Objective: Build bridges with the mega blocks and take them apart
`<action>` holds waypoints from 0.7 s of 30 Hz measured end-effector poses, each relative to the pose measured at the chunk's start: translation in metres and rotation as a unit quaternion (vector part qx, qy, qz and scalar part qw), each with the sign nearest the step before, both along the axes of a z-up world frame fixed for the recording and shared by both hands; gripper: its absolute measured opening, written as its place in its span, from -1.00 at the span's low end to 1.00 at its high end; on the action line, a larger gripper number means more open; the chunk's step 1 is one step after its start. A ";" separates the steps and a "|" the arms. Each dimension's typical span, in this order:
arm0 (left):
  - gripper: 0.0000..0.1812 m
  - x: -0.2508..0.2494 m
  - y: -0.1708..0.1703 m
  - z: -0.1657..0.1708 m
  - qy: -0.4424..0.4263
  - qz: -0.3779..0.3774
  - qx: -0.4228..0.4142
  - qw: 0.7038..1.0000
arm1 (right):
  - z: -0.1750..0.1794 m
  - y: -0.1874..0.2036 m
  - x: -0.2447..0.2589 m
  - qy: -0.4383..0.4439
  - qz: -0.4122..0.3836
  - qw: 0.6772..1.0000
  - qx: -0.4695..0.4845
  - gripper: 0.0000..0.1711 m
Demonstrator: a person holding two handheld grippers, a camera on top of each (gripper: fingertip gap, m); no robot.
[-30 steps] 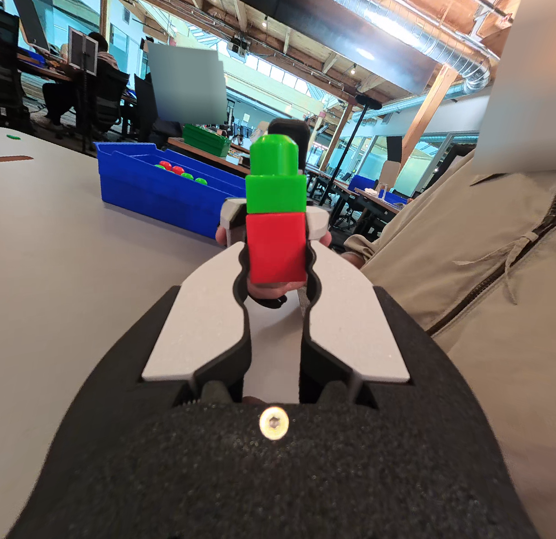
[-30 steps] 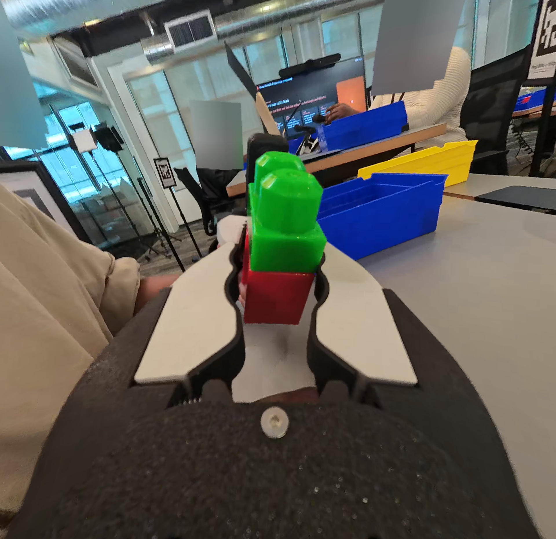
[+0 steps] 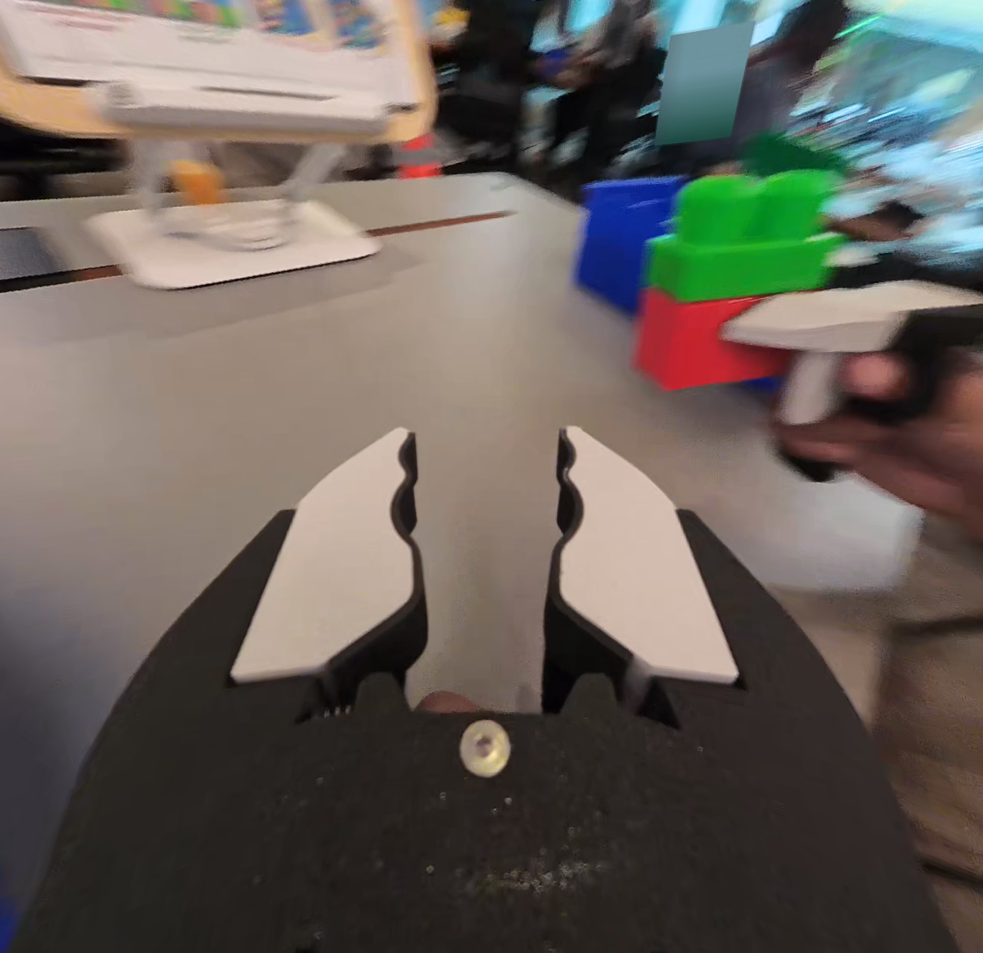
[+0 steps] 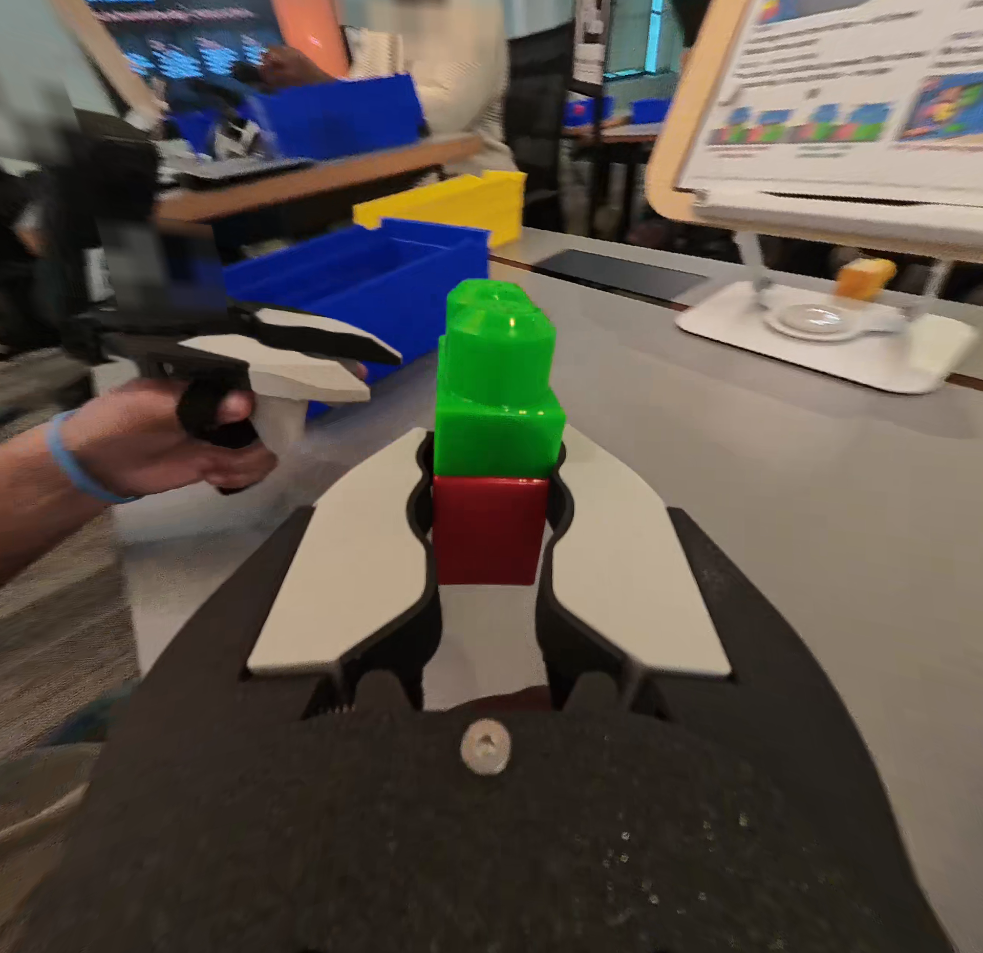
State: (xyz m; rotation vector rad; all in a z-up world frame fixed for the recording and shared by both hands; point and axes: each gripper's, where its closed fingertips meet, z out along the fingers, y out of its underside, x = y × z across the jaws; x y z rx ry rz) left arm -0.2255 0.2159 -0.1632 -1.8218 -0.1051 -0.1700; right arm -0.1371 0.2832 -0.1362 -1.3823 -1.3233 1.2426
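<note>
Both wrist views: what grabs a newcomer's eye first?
The green block stacked on the red block, dead centre of the right wrist view, clamped in the right gripper. The left gripper is open and empty over the grey table. A blue bin sits behind the stack.

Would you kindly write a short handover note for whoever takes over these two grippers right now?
Left gripper: open, empty, over bare table.
Right gripper: shut on the red block, held above the table; the green block is stacked on the red one.
Blue bin sits beyond the left gripper; a yellow bin lies behind it.
Done: the two blocks are joined.
Left: no bridge shows yet; probably set the pair down or pull it apart. The views are blurred.
</note>
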 end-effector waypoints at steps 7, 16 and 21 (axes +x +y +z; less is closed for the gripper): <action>-0.04 -0.017 -0.004 -0.022 0.100 0.168 -0.038 0.980 | -0.016 0.011 0.013 -0.008 -0.092 0.994 0.054 -0.54; 0.08 -0.002 0.001 -0.025 0.081 0.156 -0.045 0.983 | -0.018 0.021 0.025 -0.020 -0.117 0.991 0.056 -0.54; 0.04 0.006 0.004 -0.029 0.085 0.141 -0.052 0.985 | -0.002 0.035 0.041 -0.009 -0.152 0.986 0.071 -0.54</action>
